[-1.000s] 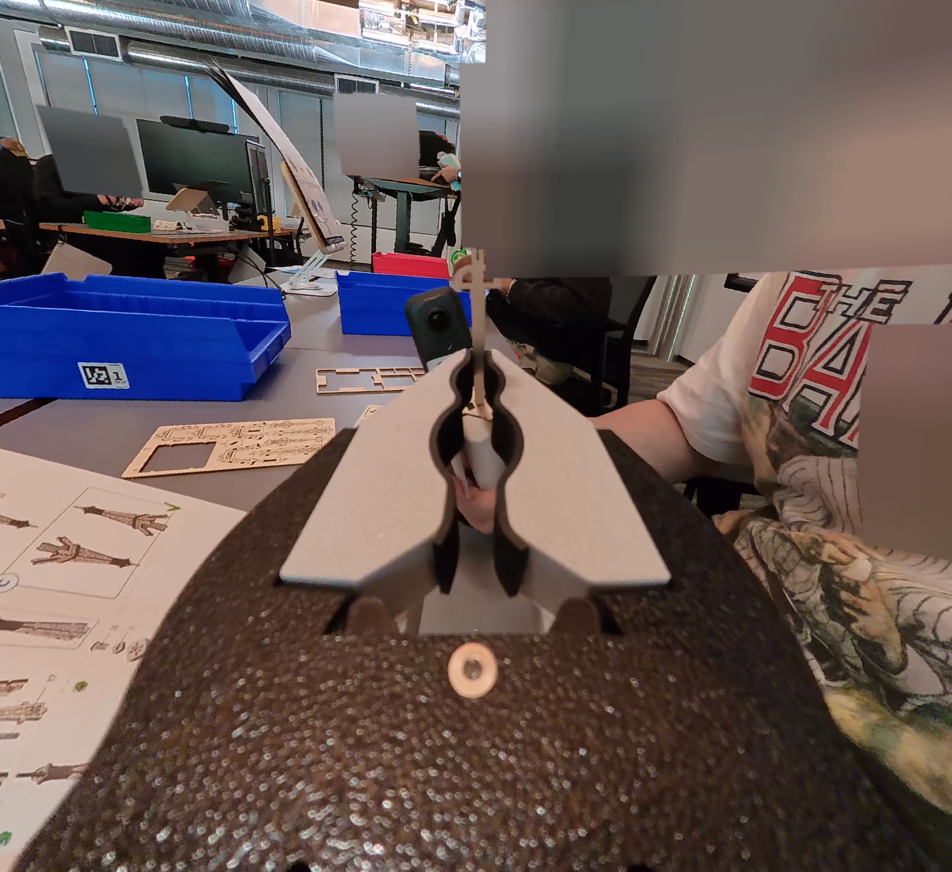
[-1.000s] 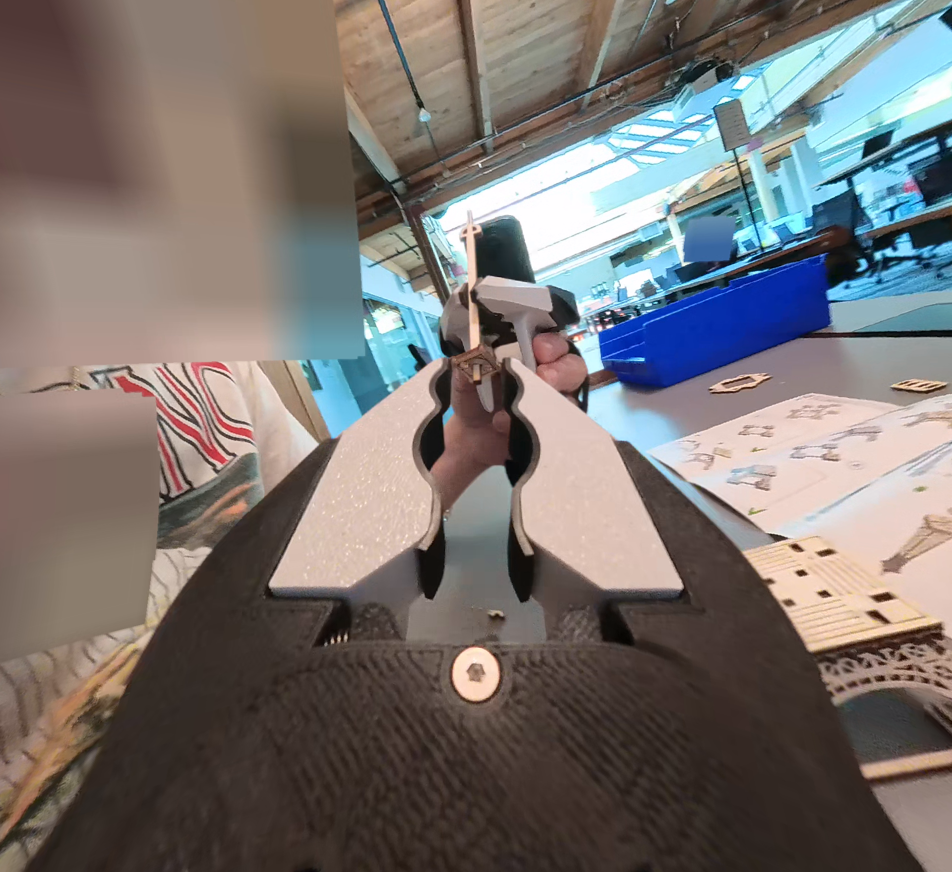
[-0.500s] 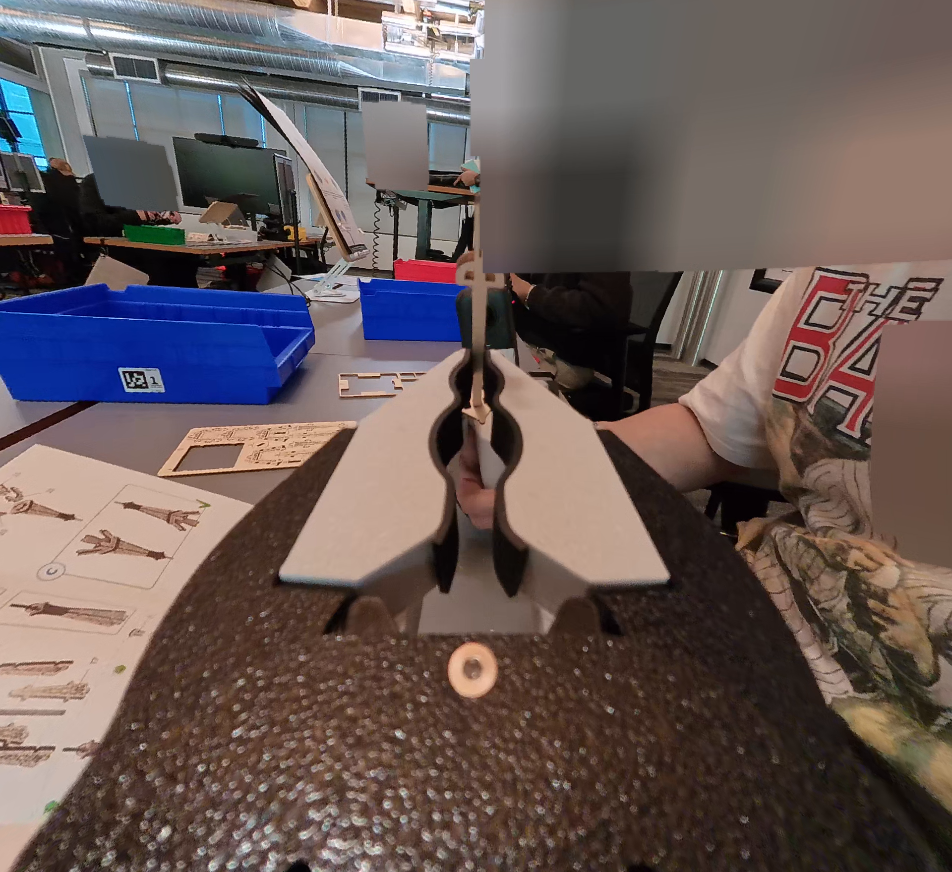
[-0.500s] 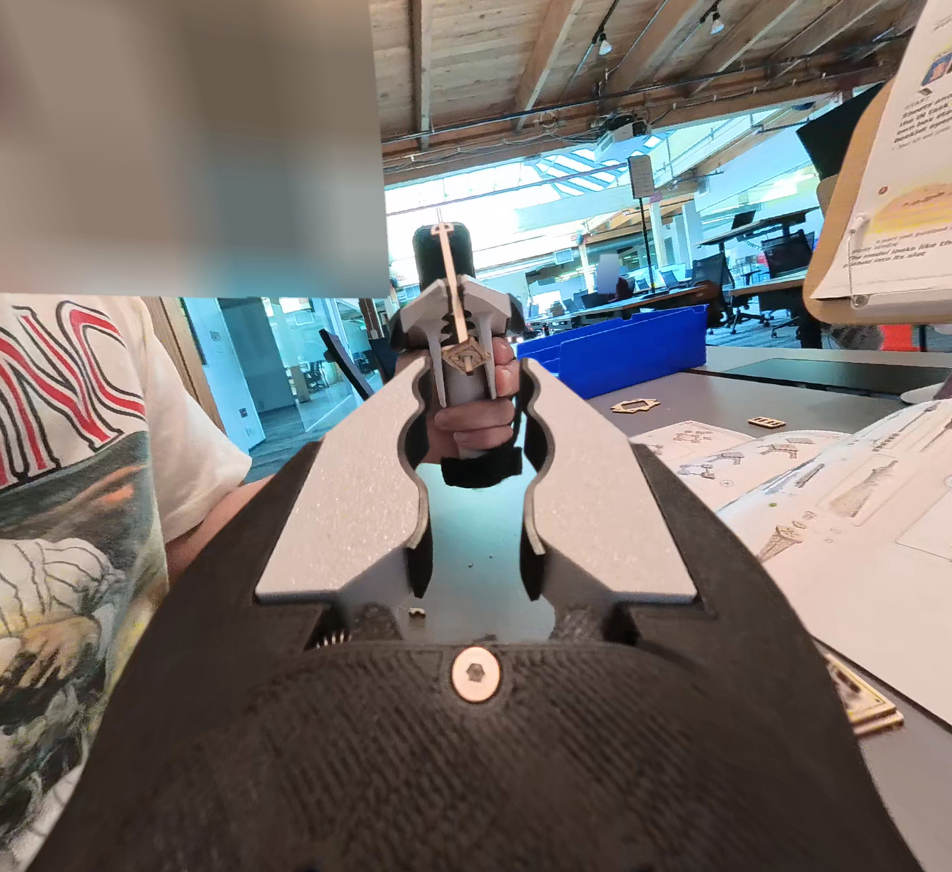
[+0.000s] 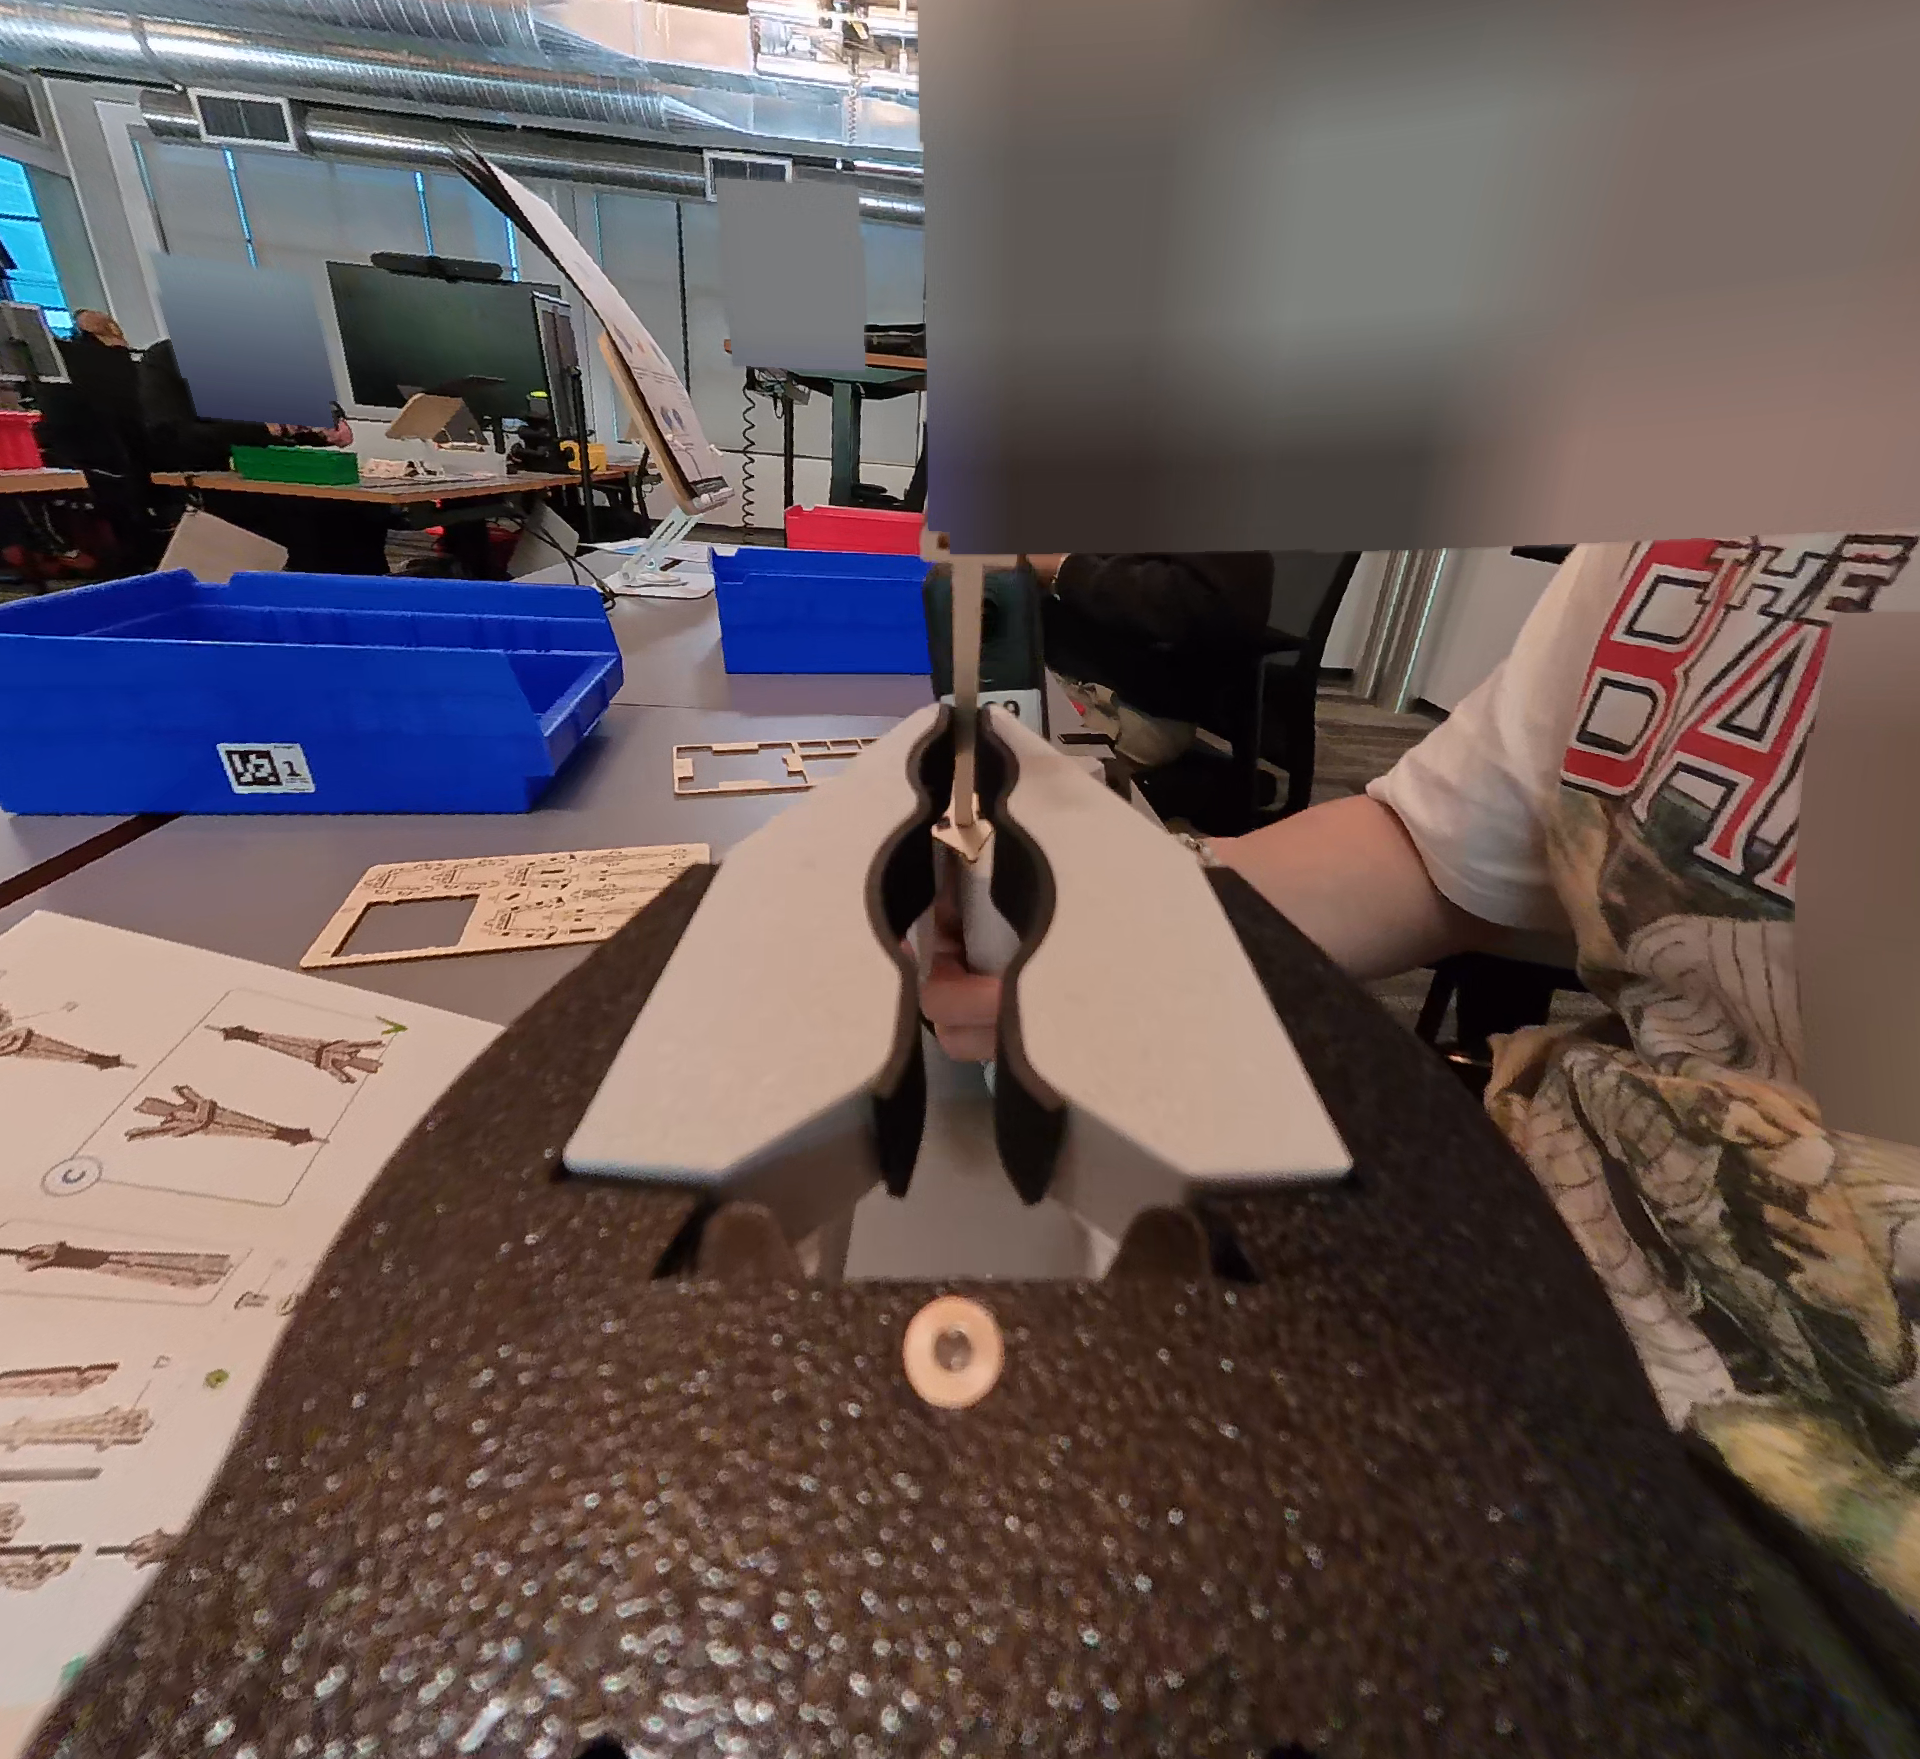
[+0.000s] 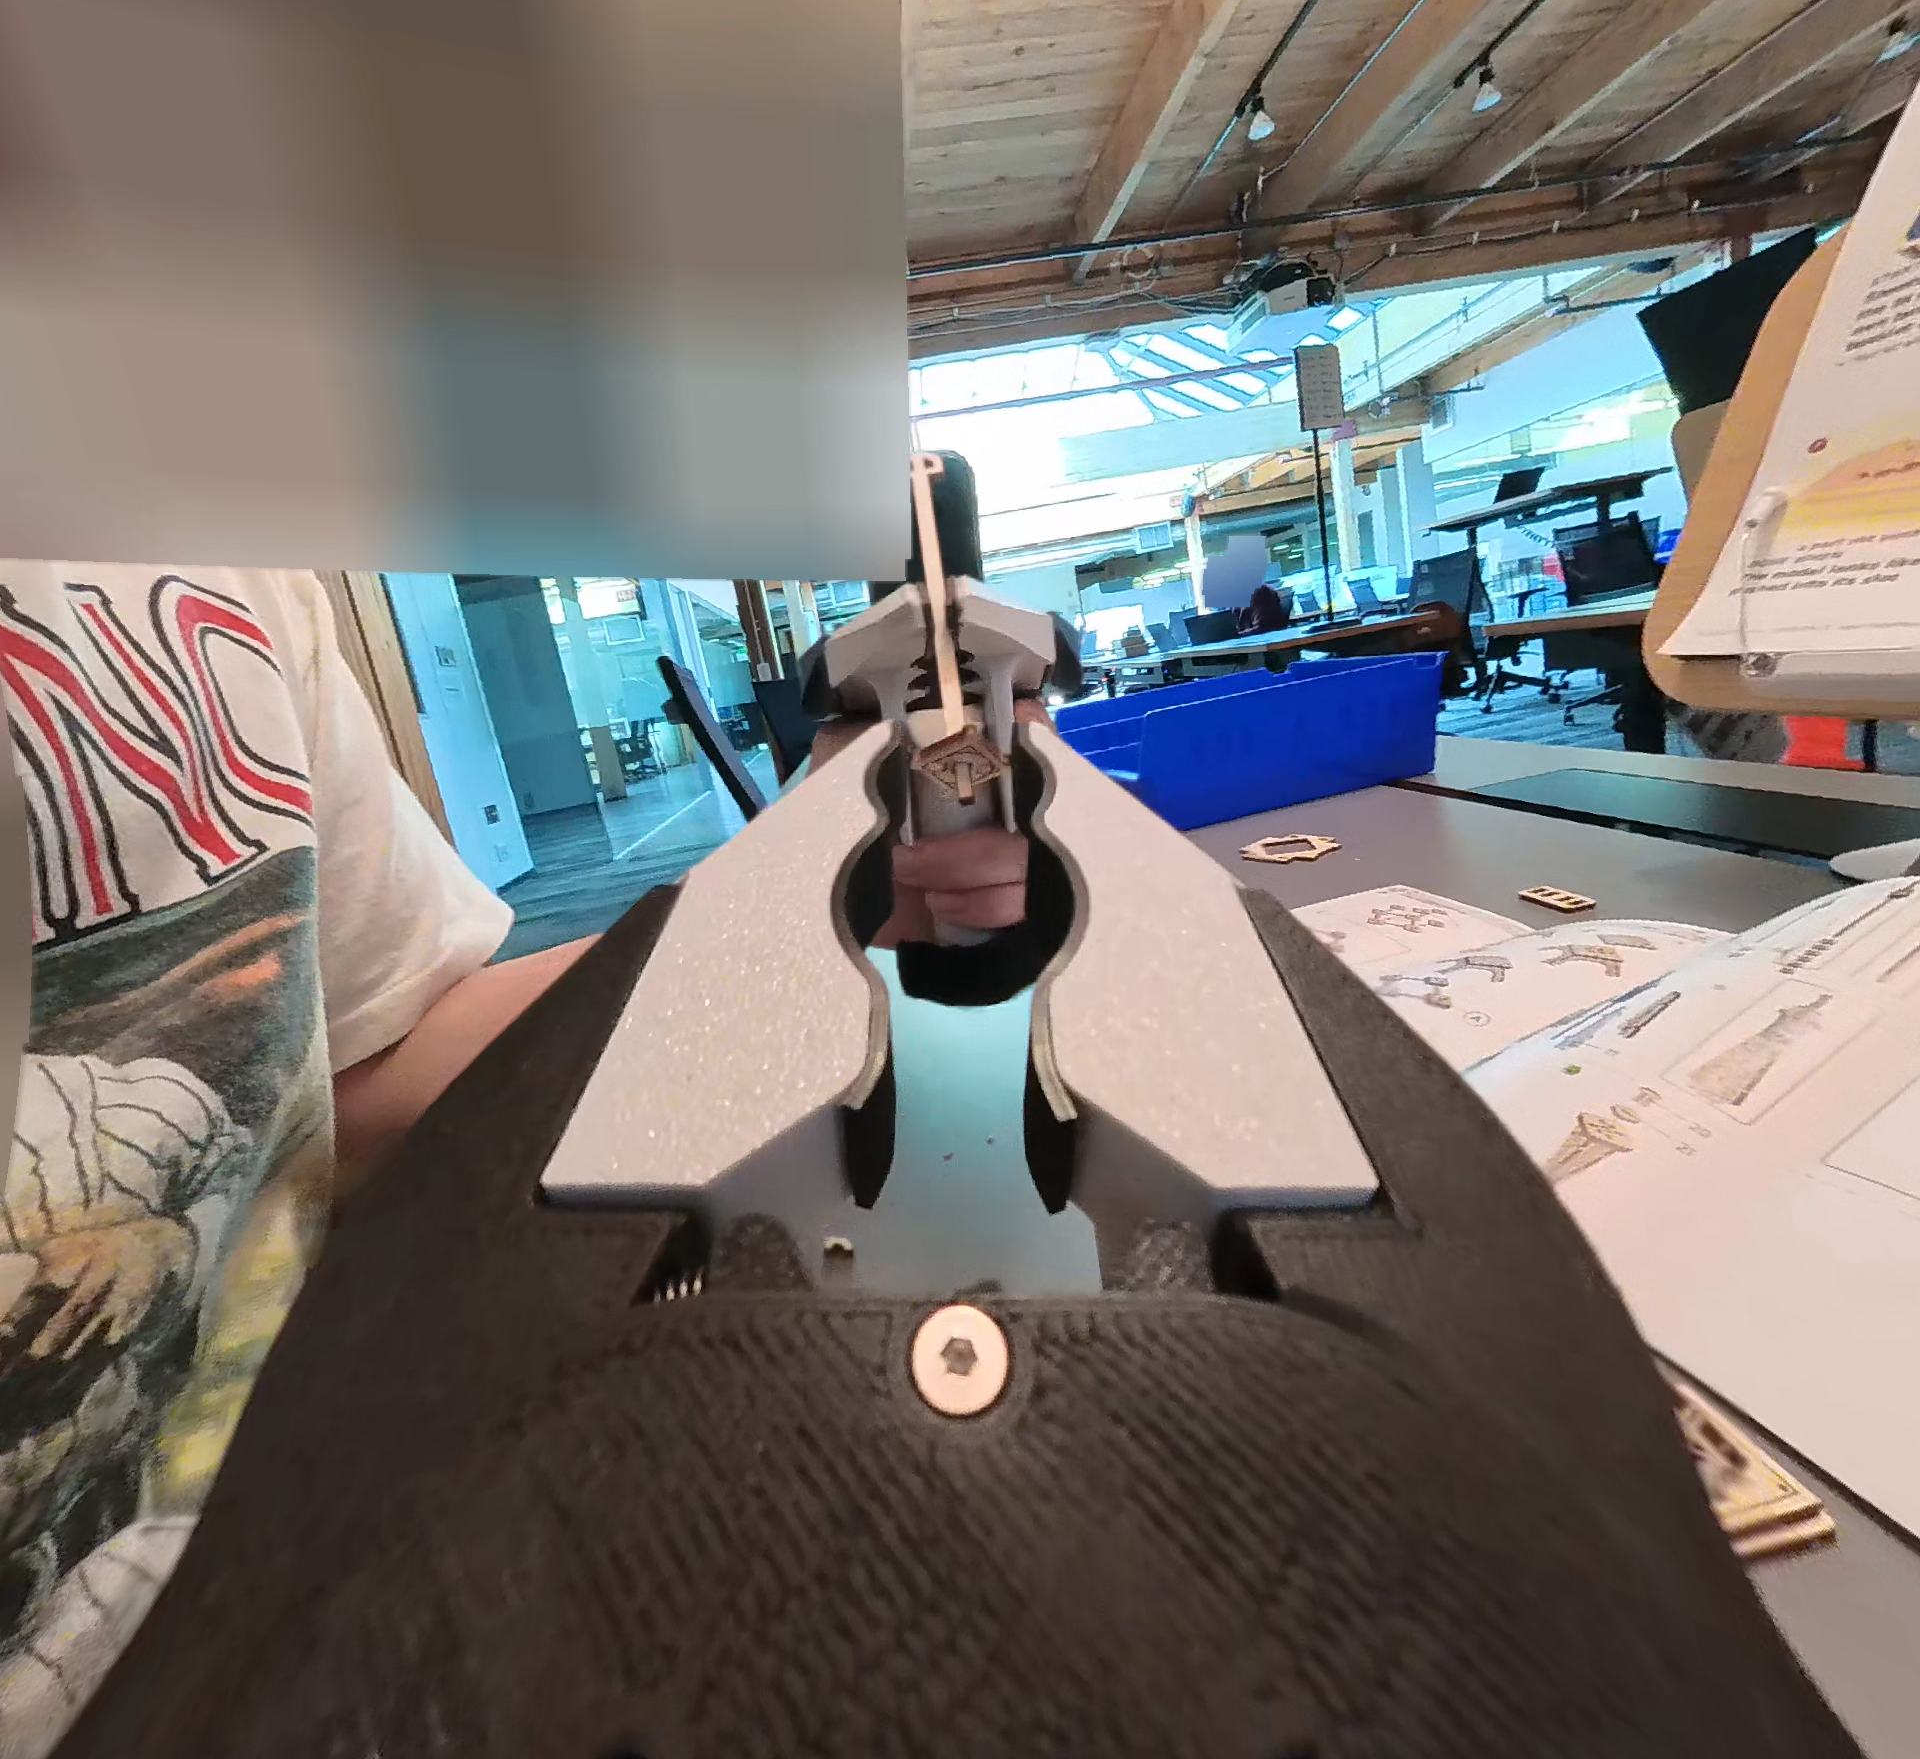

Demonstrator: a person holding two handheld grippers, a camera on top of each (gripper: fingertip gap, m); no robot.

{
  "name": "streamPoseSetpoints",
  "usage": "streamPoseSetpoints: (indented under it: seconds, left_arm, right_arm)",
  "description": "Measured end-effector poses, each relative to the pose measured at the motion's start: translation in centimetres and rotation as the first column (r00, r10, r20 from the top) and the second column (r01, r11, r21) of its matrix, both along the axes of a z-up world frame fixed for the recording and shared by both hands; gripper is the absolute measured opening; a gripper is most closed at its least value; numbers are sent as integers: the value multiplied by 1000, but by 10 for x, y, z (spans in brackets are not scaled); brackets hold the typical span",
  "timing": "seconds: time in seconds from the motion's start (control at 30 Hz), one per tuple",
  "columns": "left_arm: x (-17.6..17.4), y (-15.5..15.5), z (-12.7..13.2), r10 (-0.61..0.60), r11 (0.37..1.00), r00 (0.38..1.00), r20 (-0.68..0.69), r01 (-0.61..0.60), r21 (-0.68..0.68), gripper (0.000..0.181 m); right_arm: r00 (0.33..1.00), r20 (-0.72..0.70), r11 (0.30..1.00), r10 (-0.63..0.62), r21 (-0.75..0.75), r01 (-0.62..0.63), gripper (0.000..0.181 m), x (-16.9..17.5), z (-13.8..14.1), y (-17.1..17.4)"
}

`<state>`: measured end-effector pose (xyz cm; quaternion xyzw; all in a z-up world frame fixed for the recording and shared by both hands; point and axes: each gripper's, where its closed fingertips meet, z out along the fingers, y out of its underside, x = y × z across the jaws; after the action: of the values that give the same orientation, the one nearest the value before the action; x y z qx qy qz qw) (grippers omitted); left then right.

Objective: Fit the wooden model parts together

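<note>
My left gripper (image 5: 966, 743) is shut on a thin wooden spire (image 5: 968, 670) that stands upright between its fingertips. A small square wooden piece (image 5: 966, 839) sits on the spire's lower end. In the right wrist view the same spire (image 6: 935, 608) rises from the left gripper's white fingers (image 6: 883, 644). My right gripper (image 6: 961, 753) faces it, its jaws closed on the square wooden piece (image 6: 958, 766), whose corners meet the pads. Both grippers are held in the air above the table, tip to tip. A hand shows behind each gripper.
On the grey table lie cut-out wooden sheets (image 5: 520, 899) (image 5: 769, 764), an instruction sheet (image 5: 156, 1138), and blue bins (image 5: 301, 670) (image 5: 821, 613). The right wrist view shows instruction pages (image 6: 1662, 1034), loose wooden bits (image 6: 1288, 849) (image 6: 1555, 897) and a paper stand (image 6: 1787, 514). A person's torso (image 5: 1714, 878) is close by.
The right gripper held the square piece, opened wider half a second ago, and has narrowed onto it again. The left gripper kept hold of the spire; both views shifted slightly.
</note>
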<state>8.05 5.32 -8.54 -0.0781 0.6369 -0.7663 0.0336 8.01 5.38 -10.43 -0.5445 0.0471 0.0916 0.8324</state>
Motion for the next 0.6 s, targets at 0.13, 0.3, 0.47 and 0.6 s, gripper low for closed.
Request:
streamPoseSetpoints:
  seconds: [0.13, 0.3, 0.47, 0.6]
  left_arm:
    - [7, -3, 3, 27, 999, 999, -40, -28, -37, 1]
    - [15, -6, 5, 56, 993, 993, -103, -66, -94, 0]
    - [21, -9, 6, 62, 986, 985, -162, -86, -143, 1]
    - [26, -9, 3, 104, 984, 982, -157, -124, -126, 1]
  right_arm:
    - [997, 39, 997, -70, 12, 70, 16, 6, 3, -3]
    - [974, 115, 981, -193, 13, 193, 17, 13, 4, -5]
    - [954, 167, 968, -250, 6, 252, 13, 14, 4, -5]
    - [959, 122, 967, -256, 19, 255, 14, 19, 5, -7]
